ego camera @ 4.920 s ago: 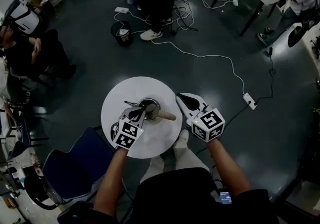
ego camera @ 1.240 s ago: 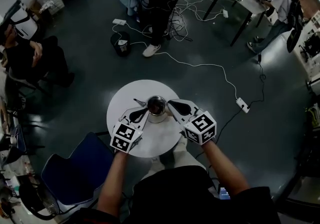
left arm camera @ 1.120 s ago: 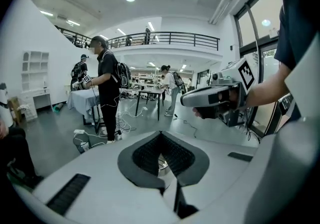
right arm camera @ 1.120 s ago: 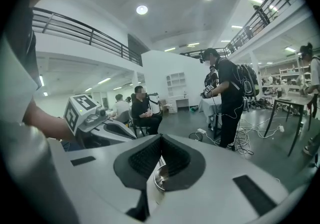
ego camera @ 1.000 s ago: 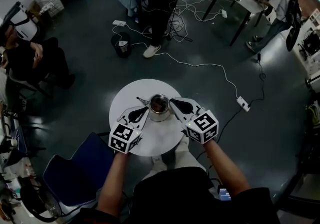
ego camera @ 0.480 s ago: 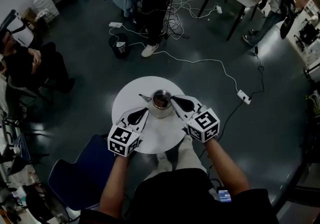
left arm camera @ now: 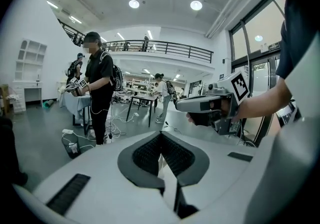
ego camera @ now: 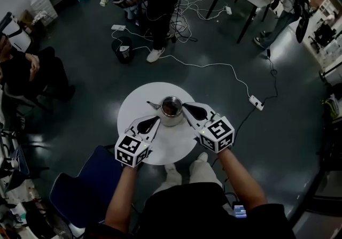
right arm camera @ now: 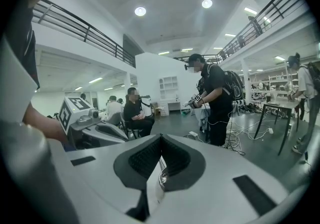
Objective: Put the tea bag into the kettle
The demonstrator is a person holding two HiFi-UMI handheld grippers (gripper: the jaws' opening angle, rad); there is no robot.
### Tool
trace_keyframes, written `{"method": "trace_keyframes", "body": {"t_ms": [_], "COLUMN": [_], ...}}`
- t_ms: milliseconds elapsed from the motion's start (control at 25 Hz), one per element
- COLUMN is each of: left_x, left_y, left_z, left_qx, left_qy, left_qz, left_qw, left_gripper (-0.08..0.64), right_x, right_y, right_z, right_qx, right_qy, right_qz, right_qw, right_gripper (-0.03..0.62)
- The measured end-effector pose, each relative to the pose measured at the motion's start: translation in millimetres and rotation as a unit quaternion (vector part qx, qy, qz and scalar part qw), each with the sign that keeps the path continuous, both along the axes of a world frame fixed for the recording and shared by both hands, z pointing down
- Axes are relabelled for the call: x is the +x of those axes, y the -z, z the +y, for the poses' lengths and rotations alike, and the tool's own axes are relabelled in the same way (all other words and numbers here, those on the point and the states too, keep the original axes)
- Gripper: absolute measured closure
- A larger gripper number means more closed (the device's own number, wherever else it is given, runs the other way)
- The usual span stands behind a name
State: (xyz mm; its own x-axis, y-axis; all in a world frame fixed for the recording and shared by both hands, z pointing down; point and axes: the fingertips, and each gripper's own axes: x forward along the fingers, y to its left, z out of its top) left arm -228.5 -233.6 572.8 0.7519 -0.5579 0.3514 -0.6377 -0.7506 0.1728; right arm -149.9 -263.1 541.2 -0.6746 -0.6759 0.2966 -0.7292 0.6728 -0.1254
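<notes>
Two grippers, the left gripper (ego camera: pixel 156 119) and the right gripper (ego camera: pixel 185 106), have their jaws pressed together, holding nothing. Mid-frame, a round shiny metal kettle (ego camera: pixel 171 121) with something dark brown inside sits on a smooth round white table (ego camera: pixel 160 149).

Round white table (ego camera: pixel 160 149) on dark floor. Metal kettle (ego camera: pixel 171 110) near table's far edge, top open, dark inside. Left tool (ego camera: pixel 154 120) over table's left part, tip just short of kettle. Right tool (ego camera: pixel 185 106) tip at kettle's right side. Blue chair (ego camera: pixel 80 187) by table's near-left edge. White cable (ego camera: pixel 214 67) across floor.
</notes>
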Motion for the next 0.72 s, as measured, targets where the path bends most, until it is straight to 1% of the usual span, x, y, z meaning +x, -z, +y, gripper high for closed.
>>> {"method": "trace_keyframes", "body": {"t_ms": [80,200,600,720], "left_x": [2,3,20,30], "left_y": [0,2,14,19], "left_z": [0,-2,6,12], "left_qx": [-0.003,-0.003,-0.008,-0.009], "left_qy": [-0.006,-0.004,0.031,0.039], "left_qz": [0.001,0.004,0.012,0.014], "left_qw": [1.0000,1.0000,0.9994,0.9991], "left_gripper": [0.545,0.545,0.545,0.545], "right_x": [0,0,20,31], "right_y": [1,3,13,17], "right_z": [-1,-2,6,12], "right_qx": [-0.001,-0.002,-0.006,-0.005], "right_qy": [0.001,0.001,0.020,0.024], "right_qz": [-0.001,-0.001,-0.006,-0.008], "right_qw": [1.000,1.000,1.000,1.000], "right_gripper": [0.575,0.575,0.574,0.574]}}
